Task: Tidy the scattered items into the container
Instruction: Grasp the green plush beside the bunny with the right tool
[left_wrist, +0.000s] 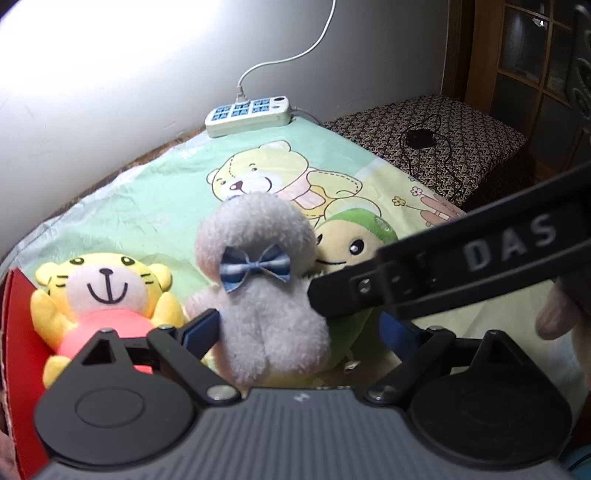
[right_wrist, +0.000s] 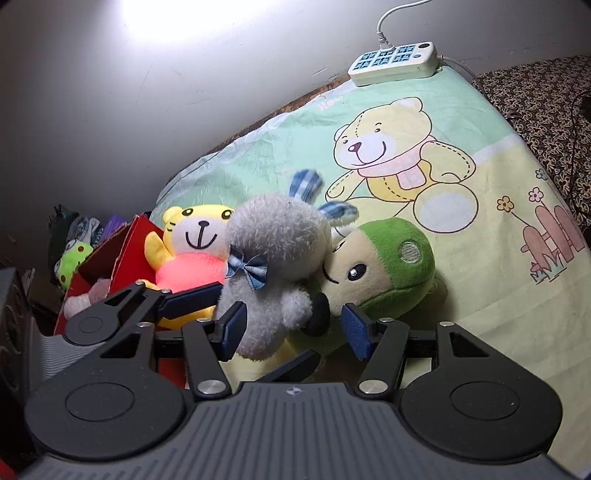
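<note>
A grey plush with a blue bow (left_wrist: 266, 295) (right_wrist: 275, 266) stands on the cartoon sheet between a yellow tiger plush in a pink shirt (left_wrist: 107, 291) (right_wrist: 195, 251) and a green-hooded plush (left_wrist: 351, 240) (right_wrist: 384, 269). My left gripper (left_wrist: 299, 328) is open, its pads on either side of the grey plush's body. My right gripper (right_wrist: 295, 328) is open too, around the grey plush's lower body and arm. The right gripper's body crosses the left wrist view (left_wrist: 461, 266). A red box (right_wrist: 110, 258) (left_wrist: 18, 350) stands at the left, by the tiger.
A white power strip (left_wrist: 247, 114) (right_wrist: 393, 62) with its cable lies at the far end of the sheet by the wall. A patterned cushion (left_wrist: 436, 140) with a black cable sits to the right. More soft toys (right_wrist: 74, 243) are piled left of the box.
</note>
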